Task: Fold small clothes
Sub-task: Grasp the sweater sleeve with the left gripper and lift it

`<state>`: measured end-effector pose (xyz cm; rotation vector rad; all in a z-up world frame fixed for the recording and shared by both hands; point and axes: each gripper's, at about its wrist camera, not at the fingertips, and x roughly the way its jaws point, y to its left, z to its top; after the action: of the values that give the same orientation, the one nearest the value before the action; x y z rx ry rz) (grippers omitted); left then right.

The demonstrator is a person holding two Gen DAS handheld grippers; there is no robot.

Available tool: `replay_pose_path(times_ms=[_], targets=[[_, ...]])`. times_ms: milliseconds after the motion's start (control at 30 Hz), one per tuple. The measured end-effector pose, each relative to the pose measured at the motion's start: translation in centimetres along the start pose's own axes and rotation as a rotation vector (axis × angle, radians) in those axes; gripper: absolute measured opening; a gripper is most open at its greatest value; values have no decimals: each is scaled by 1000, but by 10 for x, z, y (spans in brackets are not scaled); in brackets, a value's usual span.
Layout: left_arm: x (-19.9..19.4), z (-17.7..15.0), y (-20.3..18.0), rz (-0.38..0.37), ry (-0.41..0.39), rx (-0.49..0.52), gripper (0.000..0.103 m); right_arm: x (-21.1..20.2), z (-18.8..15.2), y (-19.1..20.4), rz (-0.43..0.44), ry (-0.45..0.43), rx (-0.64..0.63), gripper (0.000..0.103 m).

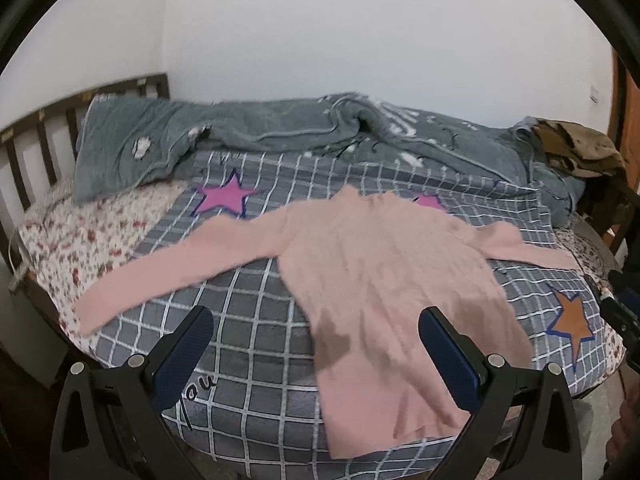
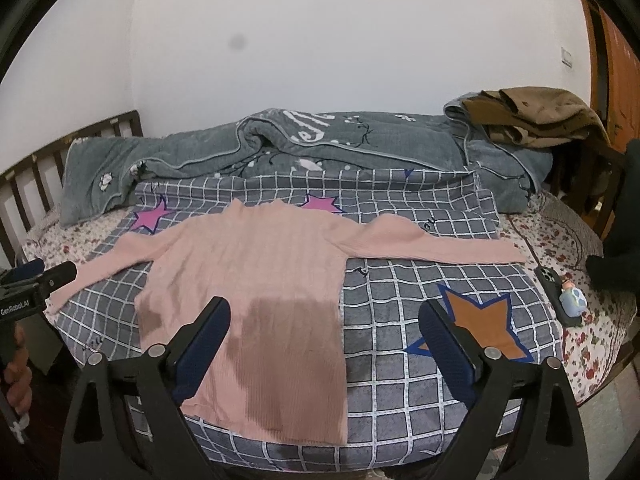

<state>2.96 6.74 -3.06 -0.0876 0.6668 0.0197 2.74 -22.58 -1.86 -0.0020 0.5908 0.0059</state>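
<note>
Room: white walls meet in a corner behind a bed (image 2: 592, 312) with a dark slatted headboard (image 1: 36, 136) at its left end.
Bedding: a grey blanket with a white grid and coloured stars (image 2: 400, 288) covers the middle of the bed; a floral sheet (image 1: 80, 240) shows at the left and right edges.
Far edge: a rumpled grey quilt (image 2: 360, 148) runs along the wall side of the bed.
Far right corner: a brown garment (image 2: 536, 114) is heaped on the end of the quilt.
Sweater: a pink long-sleeved sweater (image 2: 248, 272) lies flat on the checked blanket, neck toward the wall, hem toward the near edge, both sleeves spread out sideways.
Sleeves: the left one reaches to the floral sheet near the left edge; the right one ends near the right edge of the blanket.
Marks: darker patches show on the lower part of the sweater.
Right edge: a phone in a dark case (image 2: 554, 296) lies on the floral sheet with a small figurine (image 2: 573, 300) on or against it.
Left gripper (image 1: 316, 356): jaws wide apart and holding nothing, above the near edge, straddling the lower left part of the sweater.
Right gripper (image 2: 324, 344): jaws wide apart and holding nothing, above the near edge, over the sweater's hem and the orange star (image 2: 480, 324).
</note>
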Motion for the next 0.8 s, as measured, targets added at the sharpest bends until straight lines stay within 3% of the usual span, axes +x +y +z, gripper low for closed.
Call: replay_pose_path(times_ms=[267,467,800], targets=[[52,-19,62,58,40,-80,103,41,-16,26,-5,0,-30,96],[99,-32,140,40,132,-301,101,87,-20,50,49,94,5,96],[141,-53,261,146,159,-531,84,137,-31,91,53,154,-32,96]])
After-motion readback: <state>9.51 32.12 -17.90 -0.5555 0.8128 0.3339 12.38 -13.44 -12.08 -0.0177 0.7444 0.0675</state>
